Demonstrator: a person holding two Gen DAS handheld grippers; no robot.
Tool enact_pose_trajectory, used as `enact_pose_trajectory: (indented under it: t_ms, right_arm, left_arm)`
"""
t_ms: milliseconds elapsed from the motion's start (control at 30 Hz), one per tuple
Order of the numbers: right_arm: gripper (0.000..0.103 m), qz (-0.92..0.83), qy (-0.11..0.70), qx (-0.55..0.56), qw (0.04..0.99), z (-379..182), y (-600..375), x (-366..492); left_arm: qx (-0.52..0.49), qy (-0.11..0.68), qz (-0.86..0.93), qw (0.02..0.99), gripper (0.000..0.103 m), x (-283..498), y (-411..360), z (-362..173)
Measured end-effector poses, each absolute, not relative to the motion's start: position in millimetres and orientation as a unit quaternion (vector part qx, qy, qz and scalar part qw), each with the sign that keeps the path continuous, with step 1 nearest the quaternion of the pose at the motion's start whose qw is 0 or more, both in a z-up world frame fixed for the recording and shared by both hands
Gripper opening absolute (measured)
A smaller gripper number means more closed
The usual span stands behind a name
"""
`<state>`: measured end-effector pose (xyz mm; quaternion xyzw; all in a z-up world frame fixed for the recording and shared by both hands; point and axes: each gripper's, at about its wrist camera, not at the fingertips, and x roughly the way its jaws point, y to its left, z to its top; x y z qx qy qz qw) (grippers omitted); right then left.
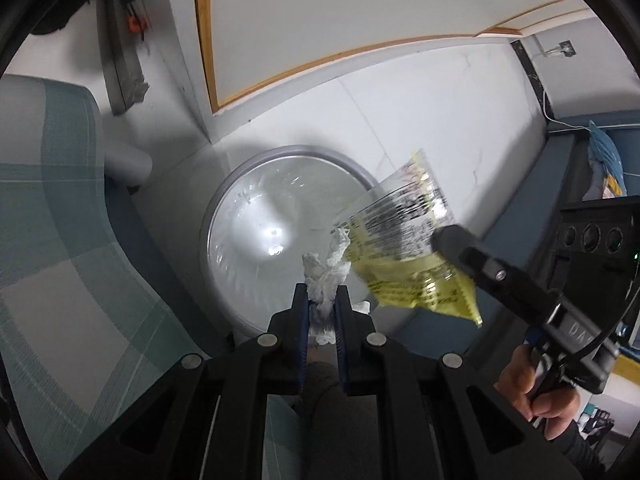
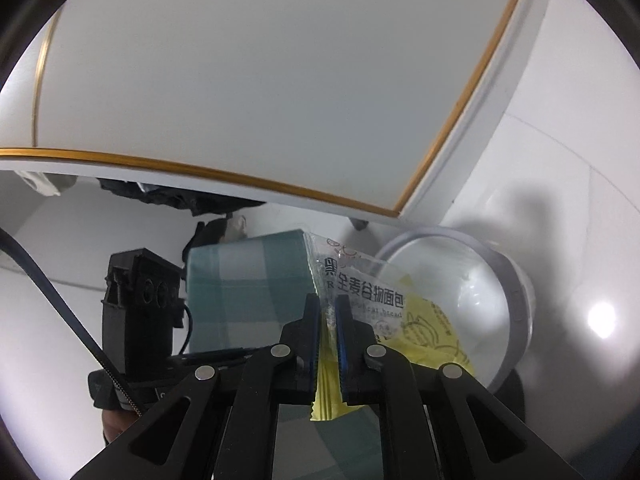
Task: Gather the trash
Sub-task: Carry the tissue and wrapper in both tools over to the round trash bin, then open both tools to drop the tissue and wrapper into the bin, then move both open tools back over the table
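Observation:
My left gripper (image 1: 322,294) is shut on a crumpled white tissue (image 1: 326,276) and points down over a round bin (image 1: 240,184) lined with a clear bag. Coming in from the right, my right gripper (image 1: 440,240) is shut on a yellow and clear bread wrapper (image 1: 404,248), which hangs over the bin's right rim. In the right wrist view the right gripper (image 2: 329,306) pinches the wrapper (image 2: 372,304) between its blue pads, with the bin (image 2: 516,292) just beyond it to the right. The left gripper's body (image 2: 140,312) shows at the left there.
A white cabinet panel with gold trim (image 1: 320,32) stands behind the bin on the pale tiled floor. A green checked seat (image 1: 60,240) lies left of the bin. A dark blue bench (image 1: 560,168) runs along the right. A hand (image 1: 536,392) grips the right tool.

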<state>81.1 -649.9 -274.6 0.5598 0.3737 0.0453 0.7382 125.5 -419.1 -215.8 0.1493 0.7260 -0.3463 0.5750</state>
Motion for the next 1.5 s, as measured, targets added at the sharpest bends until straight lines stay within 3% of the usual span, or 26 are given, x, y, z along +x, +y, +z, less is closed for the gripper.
enact_pose_trajectory:
  t_ms: [167,267,400,500,700,900,1133,1233,1500]
  right_arm:
    - [0.011,0.039,0.407,0.565,0.717,-297.8,-643.9,88.4]
    - [0.036,0.027,0.420,0.563,0.711,-308.6,-645.0,90.3]
    - [0.051,0.024,0.434,0.556,0.708,-310.8,-648.4,83.9]
    - [0.051,0.017,0.432,0.561,0.706,-309.7,-652.5,75.8]
    - [0.061,-0.009,0.431,0.545,0.719,-291.3,-664.6,52.9]
    - [0.065,-0.008,0.425,0.500,0.755,-247.5,-658.4,53.0]
    - [0.073,0.002,0.382,0.396,0.835,-157.2,-632.4,57.8]
    - [0.075,0.011,0.363,0.359,0.860,-120.2,-617.4,55.9]
    - [0.082,0.026,0.280,0.300,0.912,-37.1,-578.7,37.9]
  left_arm:
    - [0.154,0.731,-0.344,0.569,0.014,129.1,-424.7,-219.8]
    - [0.154,0.730,-0.343,0.571,0.039,131.8,-425.7,-221.4]
    - [0.150,0.728,-0.339,0.576,0.050,135.9,-424.6,-226.7]
    - [0.145,0.729,-0.335,0.579,0.052,138.0,-421.7,-227.4]
    - [0.137,0.707,-0.334,0.608,0.071,140.9,-414.1,-206.2]
    - [0.132,0.629,-0.361,0.675,0.073,132.3,-406.6,-149.8]
    - [0.136,0.510,-0.342,0.777,0.073,116.2,-374.8,-69.7]
    - [0.112,0.471,-0.322,0.813,0.082,110.7,-348.1,-41.0]
    - [0.055,0.393,-0.250,0.883,0.085,107.8,-271.3,14.5]
